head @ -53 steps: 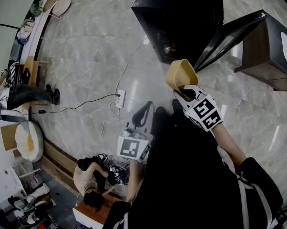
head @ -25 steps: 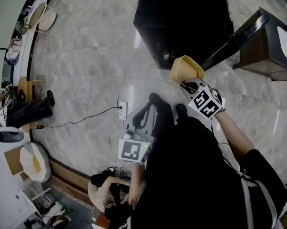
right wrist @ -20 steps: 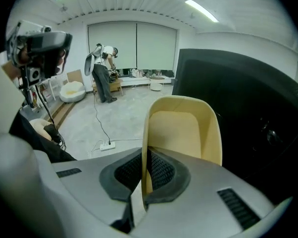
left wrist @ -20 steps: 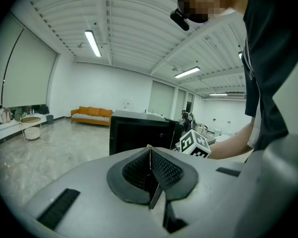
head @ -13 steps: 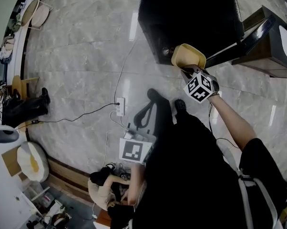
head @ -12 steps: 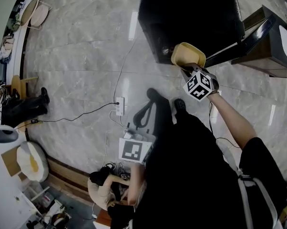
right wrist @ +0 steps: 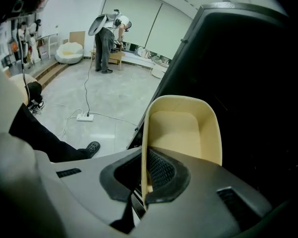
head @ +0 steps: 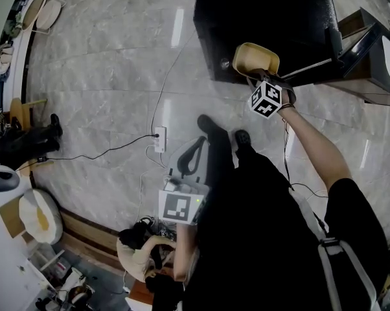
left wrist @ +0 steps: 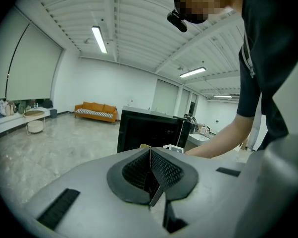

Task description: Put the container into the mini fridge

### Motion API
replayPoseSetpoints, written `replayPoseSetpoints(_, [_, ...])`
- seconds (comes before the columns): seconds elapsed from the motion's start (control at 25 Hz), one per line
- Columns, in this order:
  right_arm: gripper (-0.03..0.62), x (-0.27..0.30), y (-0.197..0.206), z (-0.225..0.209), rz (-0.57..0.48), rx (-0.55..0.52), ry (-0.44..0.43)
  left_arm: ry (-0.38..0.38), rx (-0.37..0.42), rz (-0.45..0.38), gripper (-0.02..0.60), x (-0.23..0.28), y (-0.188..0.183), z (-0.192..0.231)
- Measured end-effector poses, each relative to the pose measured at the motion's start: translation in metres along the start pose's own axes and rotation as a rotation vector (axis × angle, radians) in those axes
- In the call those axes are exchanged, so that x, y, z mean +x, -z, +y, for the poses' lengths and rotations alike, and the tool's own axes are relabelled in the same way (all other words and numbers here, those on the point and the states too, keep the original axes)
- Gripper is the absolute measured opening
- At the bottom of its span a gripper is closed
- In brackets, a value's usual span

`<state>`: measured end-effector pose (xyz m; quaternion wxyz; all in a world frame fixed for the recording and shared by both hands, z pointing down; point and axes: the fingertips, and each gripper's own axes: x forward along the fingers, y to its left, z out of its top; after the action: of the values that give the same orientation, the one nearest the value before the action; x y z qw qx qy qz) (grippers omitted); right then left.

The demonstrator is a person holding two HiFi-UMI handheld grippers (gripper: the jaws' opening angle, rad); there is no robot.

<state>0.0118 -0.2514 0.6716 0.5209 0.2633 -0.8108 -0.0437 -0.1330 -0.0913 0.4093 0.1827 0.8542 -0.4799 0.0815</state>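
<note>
Right hand-held gripper (right wrist: pixel 145 182) is clamped on one side wall of the pale yellow container (right wrist: pixel 182 128), its jaws almost together with only that thin wall between them. I see the container empty, with its open side turned towards the gripper's camera. It is held in the air right at the dark open front of the black mini fridge (head: pixel 260 18), which stands on the marble floor (head: pixel 104 76) at the far side of the scene. Whether the container has crossed the fridge's threshold, I cannot tell. The left hand-held gripper (left wrist: pixel 150 175) hangs nearer, on the left, with its jaws closed together on nothing. A white power strip (head: pixel 159 139) lies on the floor to the left, well apart from the fridge.
</note>
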Motion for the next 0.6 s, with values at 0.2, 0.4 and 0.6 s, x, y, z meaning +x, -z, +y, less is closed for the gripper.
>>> replayPoseSetpoints(0.2, [0.020,0.025,0.009,-0.015,0.042,-0.038,0.013,-0.009,-0.001,0.012,0.033,-0.001,0.003,0.007])
replayPoseSetpoints(0.4, [0.020,0.058,0.012,-0.042,0.063,-0.045,0.045,-0.015,-0.002,0.027,0.034,0.003,0.003,0.017])
replayPoseSetpoints(0.6, [0.020,0.080,0.016,-0.063,0.097,-0.111,0.078,-0.017,-0.005,0.052,0.034,0.006,0.007,0.018])
